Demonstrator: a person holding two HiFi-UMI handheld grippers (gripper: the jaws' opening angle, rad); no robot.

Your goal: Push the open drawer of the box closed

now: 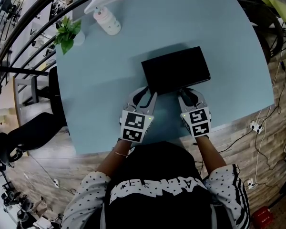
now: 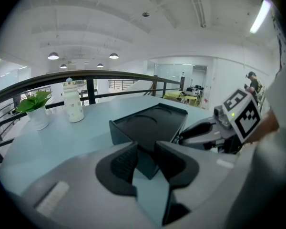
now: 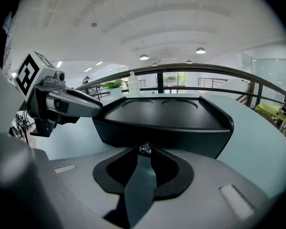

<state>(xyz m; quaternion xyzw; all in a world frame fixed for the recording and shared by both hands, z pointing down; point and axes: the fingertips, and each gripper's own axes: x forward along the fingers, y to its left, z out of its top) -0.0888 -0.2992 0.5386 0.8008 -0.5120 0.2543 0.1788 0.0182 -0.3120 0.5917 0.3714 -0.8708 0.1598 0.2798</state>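
A flat black box [image 1: 176,69] with two round recesses in its lid lies in the middle of the light blue table [image 1: 219,32]. Its front looks flush, with no drawer sticking out. A small shiny knob [image 3: 144,149] sits on that front. My right gripper [image 3: 144,152] has its fingertips closed around the knob, at the box's near right edge [image 1: 187,93]. My left gripper [image 2: 145,149] is at the near left corner of the box [image 2: 150,120], with the corner wedged between its pads. In the head view it sits at the box's near left [image 1: 147,93].
A white pump bottle [image 1: 107,20] and a small potted plant [image 1: 66,32] stand at the table's far left. A curved black railing runs behind them. A black chair [image 1: 28,132] is at the left, and cables with a power strip [image 1: 255,125] lie on the wooden floor at right.
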